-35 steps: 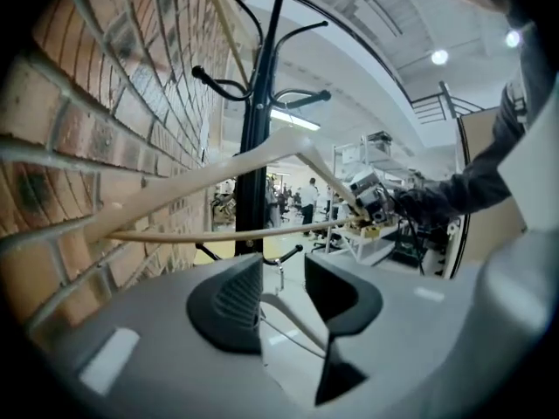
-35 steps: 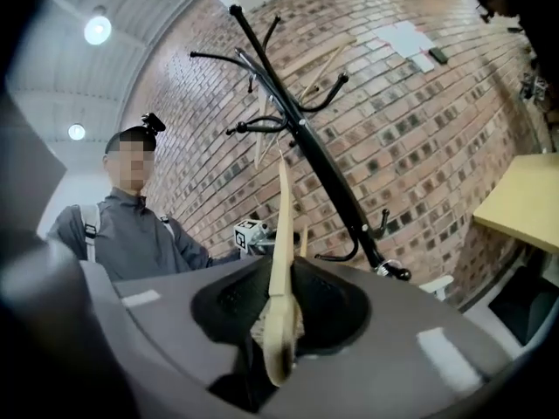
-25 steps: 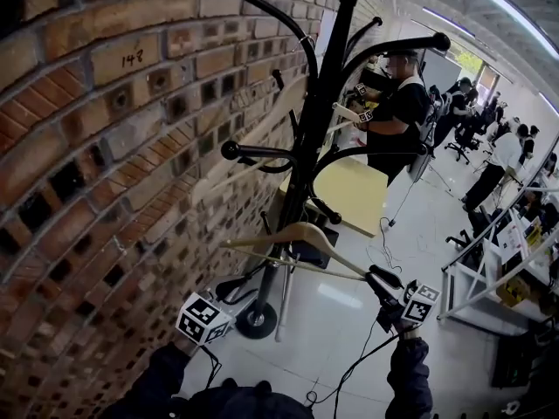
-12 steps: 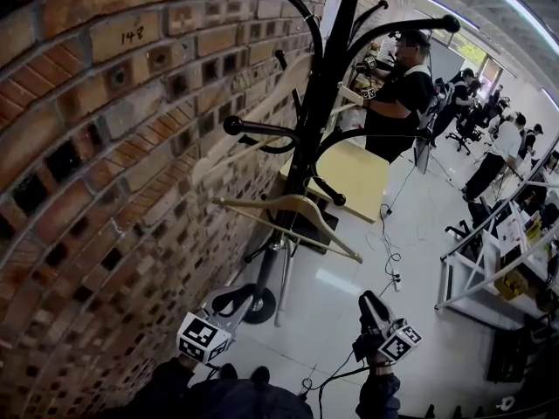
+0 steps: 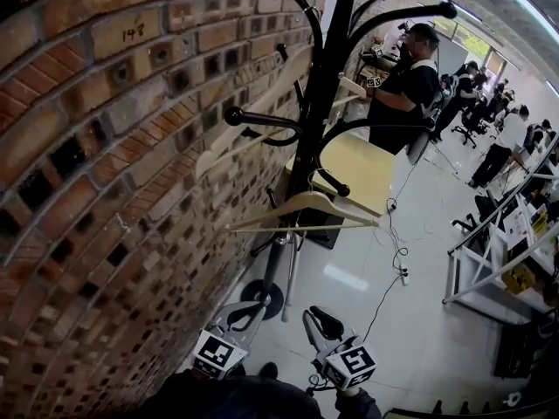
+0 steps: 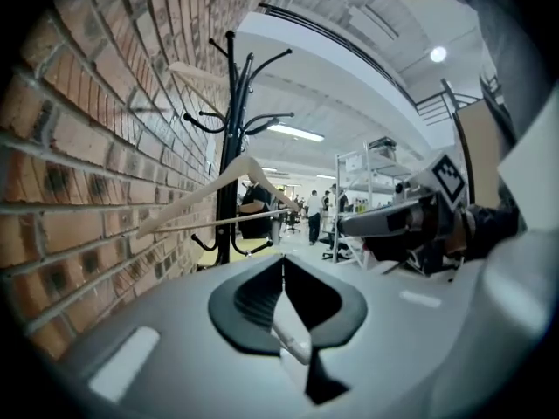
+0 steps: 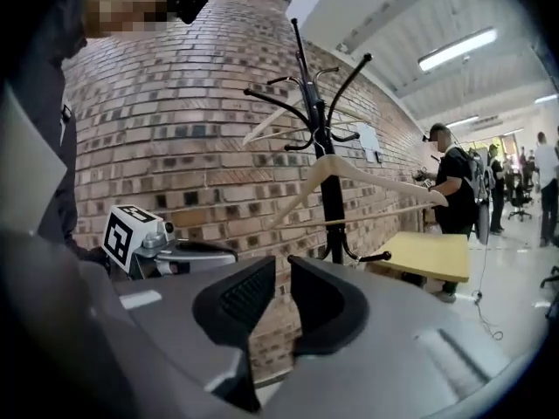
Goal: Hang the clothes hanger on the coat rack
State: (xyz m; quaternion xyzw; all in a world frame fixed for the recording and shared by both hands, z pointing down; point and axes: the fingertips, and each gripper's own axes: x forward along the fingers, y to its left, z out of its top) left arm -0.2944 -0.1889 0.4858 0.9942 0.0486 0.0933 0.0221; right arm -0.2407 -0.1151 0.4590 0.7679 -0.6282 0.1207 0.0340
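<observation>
The pale wooden hanger (image 5: 301, 208) hangs about level on a lower arm of the black coat rack (image 5: 319, 103), free of both grippers. It also shows in the left gripper view, hanger (image 6: 236, 177) on rack (image 6: 229, 147), and in the right gripper view, hanger (image 7: 349, 175) on rack (image 7: 330, 190). My left gripper (image 5: 253, 308) sits low, well back from the hanger; its jaws have just been closing and are shut with nothing between them. Beside it, my right gripper (image 5: 316, 319) has just been closing too, a narrow empty gap remaining.
A brick wall (image 5: 105, 147) runs along the left. A second pale hanger (image 5: 262, 120) hangs higher on the rack. Behind the rack stands a yellow table (image 5: 354, 168), with a person in black (image 5: 406, 90) at it. White shelving (image 5: 489, 260) stands right; cables (image 5: 389, 260) cross the floor.
My right gripper left the hanger's right end and drew back down and left. The left gripper drew back a little and its jaws shut. The hanger swung from tilted to about level on the rack.
</observation>
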